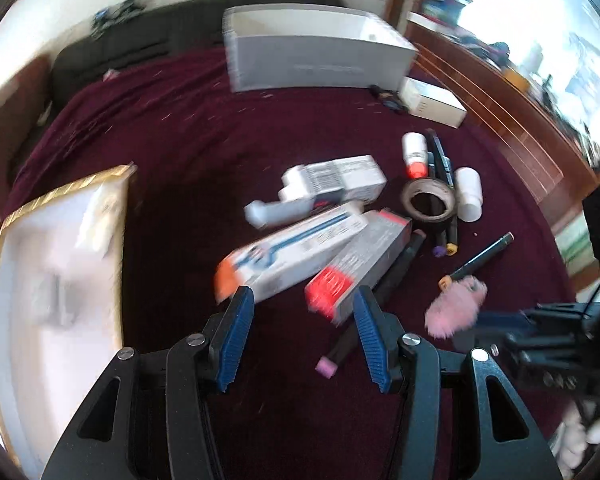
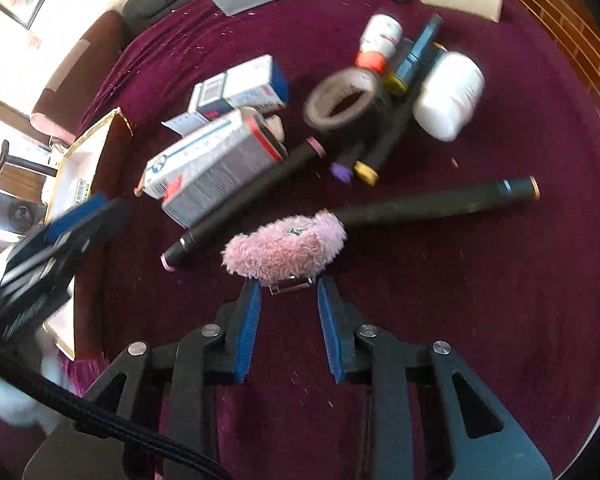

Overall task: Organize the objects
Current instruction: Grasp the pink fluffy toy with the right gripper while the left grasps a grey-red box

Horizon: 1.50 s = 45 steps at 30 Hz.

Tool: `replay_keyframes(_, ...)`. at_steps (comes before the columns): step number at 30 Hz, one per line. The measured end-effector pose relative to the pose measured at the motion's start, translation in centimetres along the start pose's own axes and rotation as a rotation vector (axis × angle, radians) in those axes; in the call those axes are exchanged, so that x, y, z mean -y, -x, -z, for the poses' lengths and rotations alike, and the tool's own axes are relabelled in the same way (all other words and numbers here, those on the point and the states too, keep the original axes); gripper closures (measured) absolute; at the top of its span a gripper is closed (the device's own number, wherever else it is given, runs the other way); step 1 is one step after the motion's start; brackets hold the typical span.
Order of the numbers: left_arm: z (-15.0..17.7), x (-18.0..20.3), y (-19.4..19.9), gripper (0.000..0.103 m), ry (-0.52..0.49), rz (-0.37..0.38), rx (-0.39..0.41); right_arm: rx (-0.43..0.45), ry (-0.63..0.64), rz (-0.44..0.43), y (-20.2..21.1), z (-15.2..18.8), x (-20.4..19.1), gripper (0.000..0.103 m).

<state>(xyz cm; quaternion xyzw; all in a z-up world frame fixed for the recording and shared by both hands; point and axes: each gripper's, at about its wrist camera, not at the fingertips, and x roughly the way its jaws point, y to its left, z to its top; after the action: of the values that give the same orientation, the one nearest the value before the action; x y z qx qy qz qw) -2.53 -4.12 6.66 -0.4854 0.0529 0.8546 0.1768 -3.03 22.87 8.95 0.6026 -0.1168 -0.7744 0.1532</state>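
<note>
A heap of small things lies on the maroon cloth: a white box with an orange end [image 1: 288, 254], a grey box with a red end [image 1: 360, 262], black markers [image 1: 380, 300], a tape roll [image 1: 430, 200], two white bottles [image 1: 469, 194] and a fluffy pink hair clip [image 1: 456, 306]. My left gripper [image 1: 302, 300] is open and empty, its fingertips just short of the two boxes. My right gripper [image 2: 289, 286] is open, with the pink clip [image 2: 284, 246] at its fingertips and the clip's metal end between them. The left gripper shows in the right wrist view [image 2: 80, 220], blurred.
A gold-rimmed white tray [image 1: 60, 264] lies at the left and holds some papers. A large white box [image 1: 316, 54] and a smaller carton [image 1: 434, 102] stand at the far side. A long black marker [image 2: 440, 202] lies behind the clip. Wooden furniture [image 1: 500, 120] runs along the right.
</note>
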Motion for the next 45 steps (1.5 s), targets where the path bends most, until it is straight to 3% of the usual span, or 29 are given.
replay_keyframes(3, -0.6, 2.2, -2.8, 0.057, -0.117, -0.046, -0.026, -0.012, -0.054, -0.022, -0.1, 0.6, 1.5, 0.076)
replay_keyframes(6, -0.5, 2.9, -4.4, 0.058, -0.131, -0.033, -0.061, -0.019, -0.116, -0.068, -0.2, 1.2, 2.9, 0.076)
replay_keyframes(8, -0.7, 2.6, -4.5, 0.074, -0.076, 0.048, -0.113, -0.019, -0.129, -0.081, 0.0, 1.4, 3.1, 0.076)
replay_keyframes(10, -0.6, 2.5, -4.1, 0.078, -0.051, 0.086, -0.134, -0.016, -0.125, -0.081, 0.2, 1.6, 3.1, 0.076)
replay_keyframes(14, -0.4, 2.3, -3.2, 0.078, -0.056, 0.109, -0.115, 0.011, -0.11, -0.079, 0.9, 1.4, 3.1, 0.076)
replay_keyframes(18, -1.6, 1.7, -3.8, 0.077, -0.006, 0.125, -0.101, 0.029, -0.158, -0.127, 1.1, 1.0, 3.3, 0.061)
replay_keyframes(22, -2.5, 2.9, -4.9, 0.071, -0.033, 0.104, -0.091, 0.041, -0.179, -0.138, 1.4, 0.6, 3.2, 0.061)
replay_keyframes(27, -2.1, 4.7, -7.0, 0.071, -0.08, 0.017, -0.118, 0.054, -0.153, -0.091, 1.9, 1.1, 2.6, 0.06)
replay_keyframes(29, -2.0, 4.7, -6.8, 0.079, -0.077, 0.012, -0.113, 0.051, -0.13, -0.07, 1.8, 1.5, 2.2, 0.06)
replay_keyframes(31, -1.9, 4.0, -6.4, 0.081, -0.044, 0.048, -0.124, 0.05, -0.103, -0.041, 1.7, 1.9, 1.9, 0.06)
replay_keyframes(40, -0.4, 0.6, -1.8, 0.081, 0.057, 0.085, -0.058, 0.06, -0.096, 0.065, 0.4, 2.4, 0.8, 0.06)
replay_keyframes(41, -0.2, 0.4, -1.4, 0.081, 0.065, 0.091, -0.054, 0.058, -0.092, 0.087, 0.3, 2.3, 0.7, 0.062)
replay_keyframes(43, 0.3, -0.1, -0.5, 0.081, 0.083, 0.103, -0.05, 0.06, -0.076, 0.11, 0.3, 2.3, 0.4, 0.075)
replay_keyframes(45, 0.6, -0.3, 0.3, 0.081, 0.096, 0.104, -0.042, 0.057, -0.07, 0.117, 0.3, 2.5, 0.3, 0.077)
